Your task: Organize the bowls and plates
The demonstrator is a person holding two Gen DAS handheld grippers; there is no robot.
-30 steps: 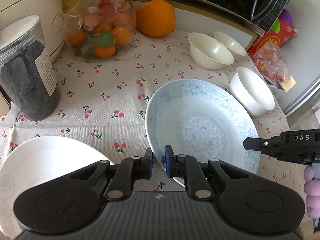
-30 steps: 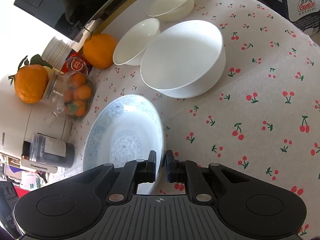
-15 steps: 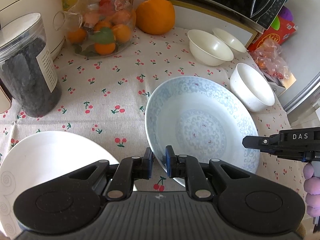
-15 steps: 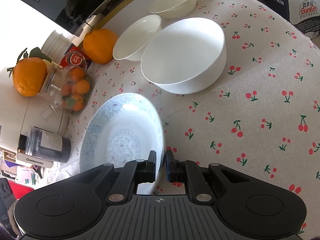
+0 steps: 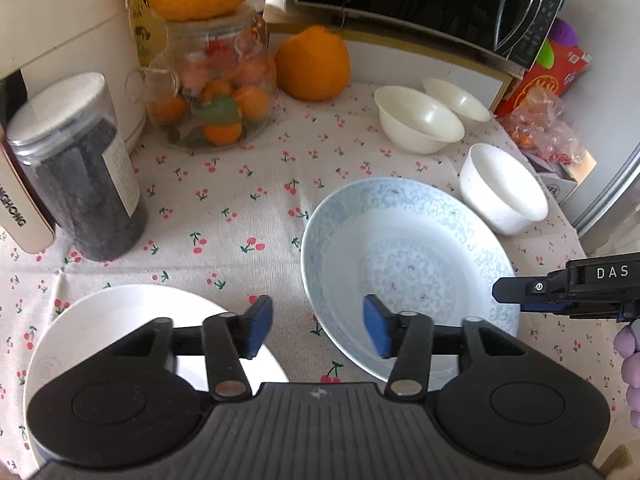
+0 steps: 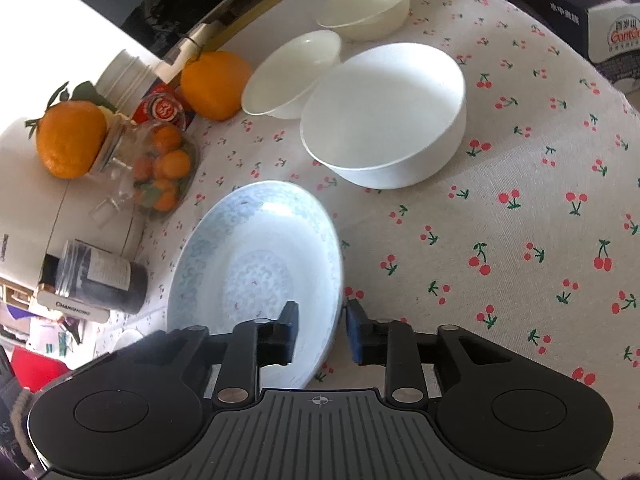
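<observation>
The blue plate lay flat on the tablecloth, its near rim straddled by the left gripper and its right rim by the right gripper. Both jaws had just been opening and gripped nothing. Bare cloth lay toward the table's right edge. A glossy white plate sat beside it; three bowls stood behind.

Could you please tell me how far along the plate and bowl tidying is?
Done: nothing is stacked yet. In hand: both grippers, left and right, have just been opening around the blue plate's rim, releasing it onto the cloth. Left: white plate, big bowl, two cream bowls.
</observation>
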